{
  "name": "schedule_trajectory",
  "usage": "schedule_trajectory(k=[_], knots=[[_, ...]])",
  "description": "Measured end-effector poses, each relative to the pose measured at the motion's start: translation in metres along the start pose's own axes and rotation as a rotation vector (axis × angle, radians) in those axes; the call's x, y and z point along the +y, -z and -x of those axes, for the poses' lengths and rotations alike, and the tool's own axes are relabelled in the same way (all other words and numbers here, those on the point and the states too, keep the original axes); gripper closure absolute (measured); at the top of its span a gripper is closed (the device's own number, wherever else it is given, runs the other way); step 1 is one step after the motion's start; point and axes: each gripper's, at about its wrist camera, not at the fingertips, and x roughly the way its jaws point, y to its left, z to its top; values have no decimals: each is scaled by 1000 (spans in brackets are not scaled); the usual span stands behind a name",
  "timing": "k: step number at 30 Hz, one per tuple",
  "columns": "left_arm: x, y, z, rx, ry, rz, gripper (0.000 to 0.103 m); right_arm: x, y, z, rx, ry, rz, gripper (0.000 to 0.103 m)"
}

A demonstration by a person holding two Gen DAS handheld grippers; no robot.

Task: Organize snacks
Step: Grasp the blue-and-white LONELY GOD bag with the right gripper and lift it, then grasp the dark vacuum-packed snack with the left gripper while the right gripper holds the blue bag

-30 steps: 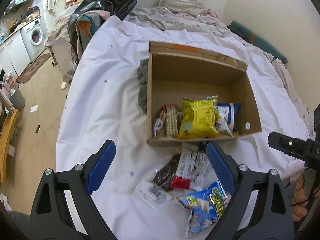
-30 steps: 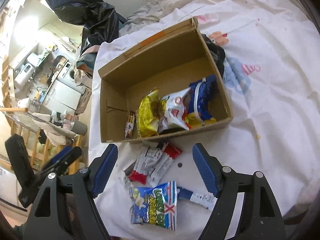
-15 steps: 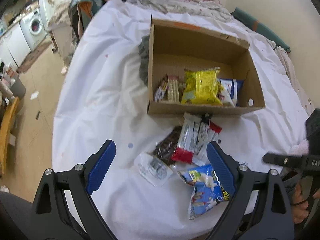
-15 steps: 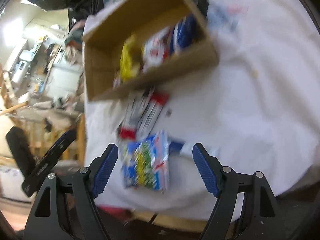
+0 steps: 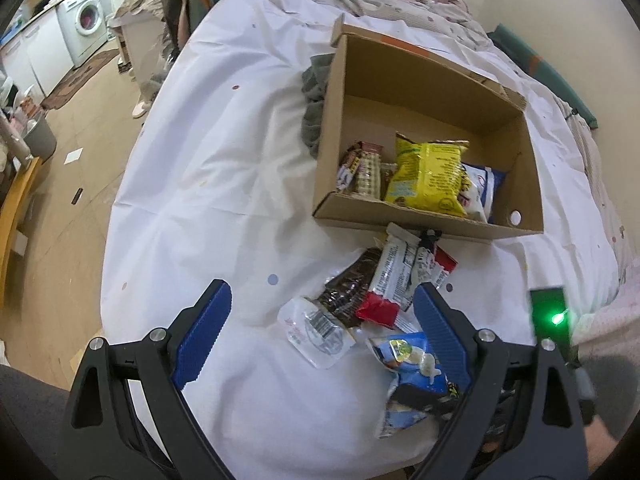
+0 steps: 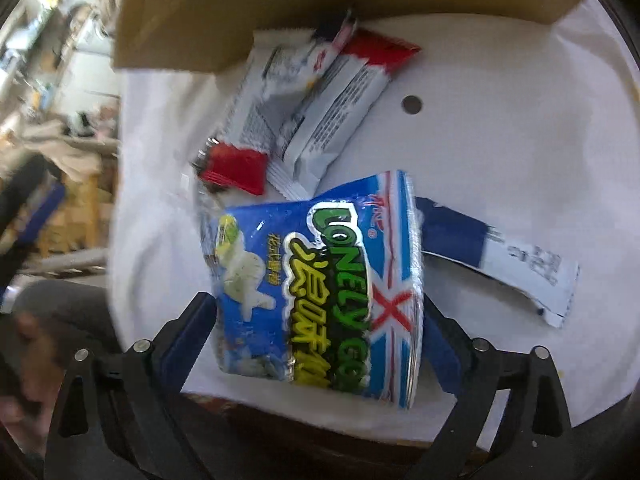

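Note:
A cardboard box on the white cloth holds a yellow chip bag, small bars and a blue-white pack. In front of it lie red-and-white wrappers, a dark chocolate pack, a clear sachet and a blue "Lonely God" bag. My right gripper is open with its jaws on either side of the blue bag. My left gripper is open and empty above the loose snacks.
A blue-and-white flat wrapper lies right of the blue bag. Grey cloth is bunched at the box's left wall. The table's front edge is close below the bag. A washing machine stands far left.
My right gripper has dropped down and forward onto the blue bag, which now sits between its jaws. My left gripper has pulled back and tilted a little.

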Motion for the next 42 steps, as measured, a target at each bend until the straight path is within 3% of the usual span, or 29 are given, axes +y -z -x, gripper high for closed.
schedule_trajectory(k=[4,5,6,8,9,16,21,25,28,30,32,34,39,42], knots=[[5,-1,-2,12,6,25,12,11,5,-5,-23,83,55,3],[5,-1,-3,16,10,30,12,14,7,-4,-37,105,75,8],[6,-1,-3,19,12,32,12,17,9,-1,-49,119,101,27],[5,-1,-3,23,14,34,12,23,14,6,-58,90,145,52],[5,-1,-3,24,12,33,12,26,16,10,-59,60,158,55],[14,-5,0,7,-7,67,12,18,24,54,-141,-79,161,58],[26,-6,-1,17,-17,112,12,-5,19,114,-319,-184,112,58],[29,-5,-8,44,-19,123,12,-33,10,150,-429,-190,47,58],[31,-3,-16,77,-22,138,12,-49,7,155,-459,-153,40,58],[31,-1,-24,106,-34,130,12,-65,0,147,-445,-170,-43,58],[25,2,-34,145,-62,82,12,-77,3,147,-439,-198,-96,58],[13,6,-52,214,-86,-16,12,-78,5,148,-441,-168,-91,58],[-27,14,-103,427,-86,-305,12,-72,-7,144,-417,-188,-94,58],[-44,10,-120,428,-164,-485,12,-65,-6,145,-427,-190,-74,58]])
